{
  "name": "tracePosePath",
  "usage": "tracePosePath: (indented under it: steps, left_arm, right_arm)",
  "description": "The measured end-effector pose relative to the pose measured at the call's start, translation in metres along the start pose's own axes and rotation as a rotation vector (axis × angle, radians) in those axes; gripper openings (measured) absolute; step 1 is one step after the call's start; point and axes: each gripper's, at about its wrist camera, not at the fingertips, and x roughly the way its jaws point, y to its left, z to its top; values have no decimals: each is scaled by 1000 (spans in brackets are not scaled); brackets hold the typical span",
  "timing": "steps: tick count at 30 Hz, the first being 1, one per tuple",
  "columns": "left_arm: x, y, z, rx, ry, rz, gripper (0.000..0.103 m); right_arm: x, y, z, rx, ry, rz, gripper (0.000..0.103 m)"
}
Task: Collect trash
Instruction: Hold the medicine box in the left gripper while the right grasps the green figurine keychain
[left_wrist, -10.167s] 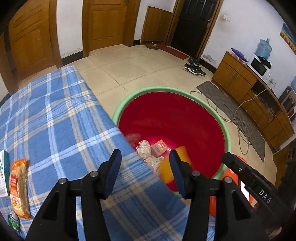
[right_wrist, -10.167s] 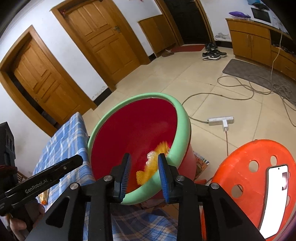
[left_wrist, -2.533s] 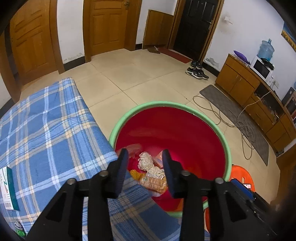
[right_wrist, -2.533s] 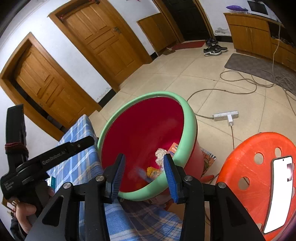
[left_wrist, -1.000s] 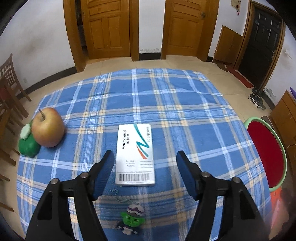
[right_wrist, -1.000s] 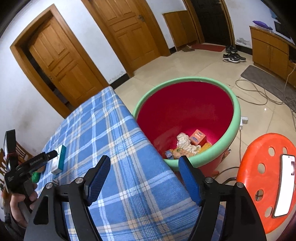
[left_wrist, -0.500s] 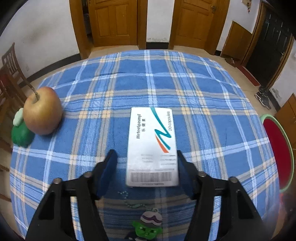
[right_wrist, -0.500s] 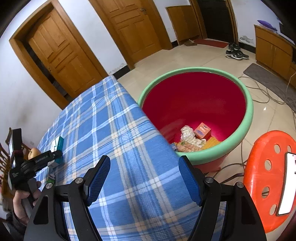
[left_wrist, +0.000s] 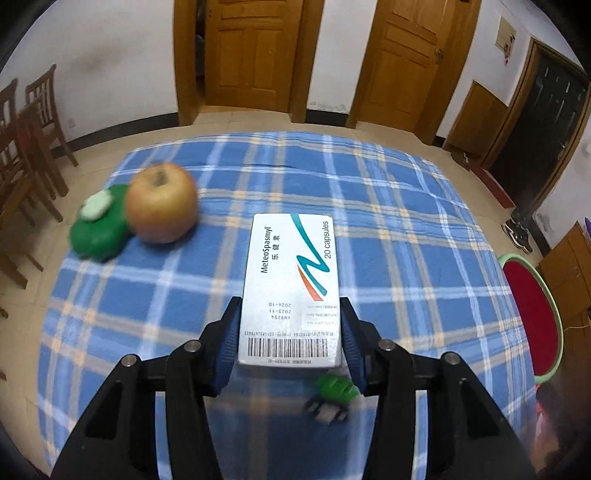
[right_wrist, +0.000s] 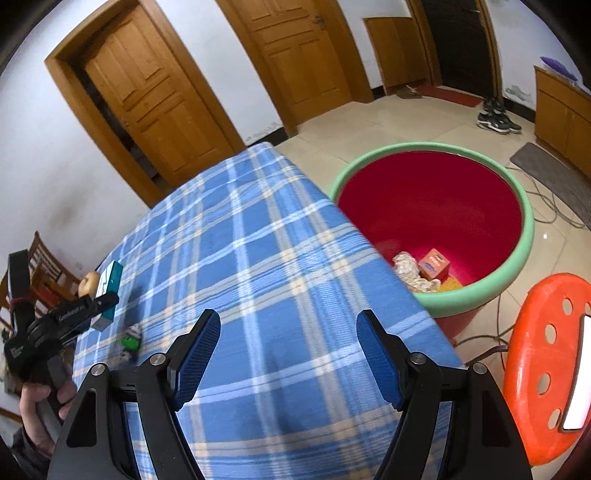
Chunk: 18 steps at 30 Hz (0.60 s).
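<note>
1. The left gripper (left_wrist: 290, 334) has its blue-padded jaws closing on the near, barcode end of the flat white cardboard medicine box (left_wrist: 291, 280). The pads sit against its two long sides, and the box appears raised off the cloth, as the right wrist view also suggests. The grip is low on the box, probably so that most of its length juts forward, ready to drop clear.

2. Ahead and to the left of this gripper lie a round reddish-yellow apple (left_wrist: 161, 202) and, touching it, a soft green toy with a white patch (left_wrist: 99, 225). Neither looks like trash, which may be why they are left alone.

3. Just under the gripper's right finger sits a small green figurine on a keychain (left_wrist: 334, 395), blurred and partly hidden.

4. The blue checked woollen tablecloth (right_wrist: 258, 258) is otherwise bare in front of the right gripper (right_wrist: 288, 360), whose jaws stand wide apart with nothing between them.

5. Ahead and to the right of the right gripper, below the table edge, stands the large red plastic tub with a green rim (right_wrist: 524, 236). It already holds crumpled paper and a small orange carton, so it appears to serve as the bin, the box's likely destination.
</note>
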Motion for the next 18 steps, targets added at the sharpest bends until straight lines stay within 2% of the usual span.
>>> tracePosePath:
  steps: [4, 18]
  left_arm:
    - [-13, 20, -13, -32, 16, -20, 50]
    - [-49, 76, -41, -55, -34, 48, 50]
  right_arm:
    - [-2, 15, -6, -31, 8, 22, 77]
    - [7, 81, -22, -150, 41, 79, 77]
